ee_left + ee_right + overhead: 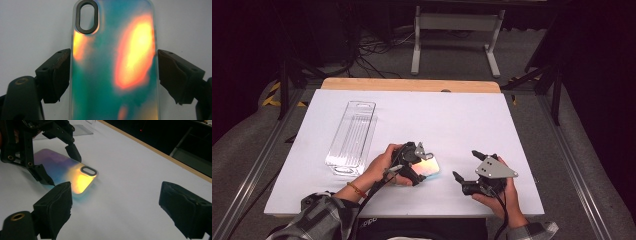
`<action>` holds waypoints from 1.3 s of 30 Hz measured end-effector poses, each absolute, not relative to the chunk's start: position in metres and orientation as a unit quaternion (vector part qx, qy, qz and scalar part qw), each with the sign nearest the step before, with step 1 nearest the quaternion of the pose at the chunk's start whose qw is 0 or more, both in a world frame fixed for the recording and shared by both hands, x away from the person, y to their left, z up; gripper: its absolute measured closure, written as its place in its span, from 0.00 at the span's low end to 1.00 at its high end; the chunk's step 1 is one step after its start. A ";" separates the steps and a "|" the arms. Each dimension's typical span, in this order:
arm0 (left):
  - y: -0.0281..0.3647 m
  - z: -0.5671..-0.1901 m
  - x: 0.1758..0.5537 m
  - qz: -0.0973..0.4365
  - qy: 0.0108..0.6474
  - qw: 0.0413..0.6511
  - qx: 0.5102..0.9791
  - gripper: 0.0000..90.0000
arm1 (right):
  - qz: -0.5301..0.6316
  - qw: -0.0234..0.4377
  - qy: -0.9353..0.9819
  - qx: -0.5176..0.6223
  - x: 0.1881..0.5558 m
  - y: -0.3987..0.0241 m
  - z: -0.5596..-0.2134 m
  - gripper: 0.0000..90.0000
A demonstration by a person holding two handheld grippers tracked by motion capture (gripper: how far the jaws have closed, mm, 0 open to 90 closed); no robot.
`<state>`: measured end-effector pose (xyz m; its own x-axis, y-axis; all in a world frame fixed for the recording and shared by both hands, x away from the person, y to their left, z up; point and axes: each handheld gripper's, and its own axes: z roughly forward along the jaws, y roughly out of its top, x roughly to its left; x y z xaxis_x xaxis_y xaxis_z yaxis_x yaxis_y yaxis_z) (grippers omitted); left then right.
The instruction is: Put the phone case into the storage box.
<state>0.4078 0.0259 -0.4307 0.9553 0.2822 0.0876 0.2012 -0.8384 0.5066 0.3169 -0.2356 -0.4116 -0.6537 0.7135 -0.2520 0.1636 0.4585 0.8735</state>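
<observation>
Nearest the person, at about five o'clock on the white table [512, 130], the right gripper [466, 165] sits in the right hand [507, 192] with its jaws spread wide and nothing between them. Toward seven o'clock, the left gripper [424, 167] straddles an iridescent phone case [113, 65] lying flat, a jaw beside each long edge; whether they press it I cannot tell. Farther off, near ten o'clock, lies a clear plastic tray [352, 137].

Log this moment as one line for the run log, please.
left tool: open, jaws astride iridescent phone case | right tool: open, holding nothing | clear tray: far left of table
</observation>
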 end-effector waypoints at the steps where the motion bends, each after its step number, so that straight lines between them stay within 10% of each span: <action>1: 0.029 -0.428 0.407 0.087 0.132 0.262 0.952 0.19 | 0.442 0.315 0.793 0.277 0.317 -0.236 -0.411 0.14; 39: 0.088 -0.375 0.381 0.210 0.196 0.458 0.841 0.19 | 0.467 0.341 0.755 0.308 0.317 -0.247 -0.408 0.15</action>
<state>0.3811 0.0881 -0.3751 0.8349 0.5221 0.1746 0.1366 -0.5037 0.8530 0.3167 -0.2466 -0.4077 -0.5777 0.7838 -0.2280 0.1460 0.3741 0.9158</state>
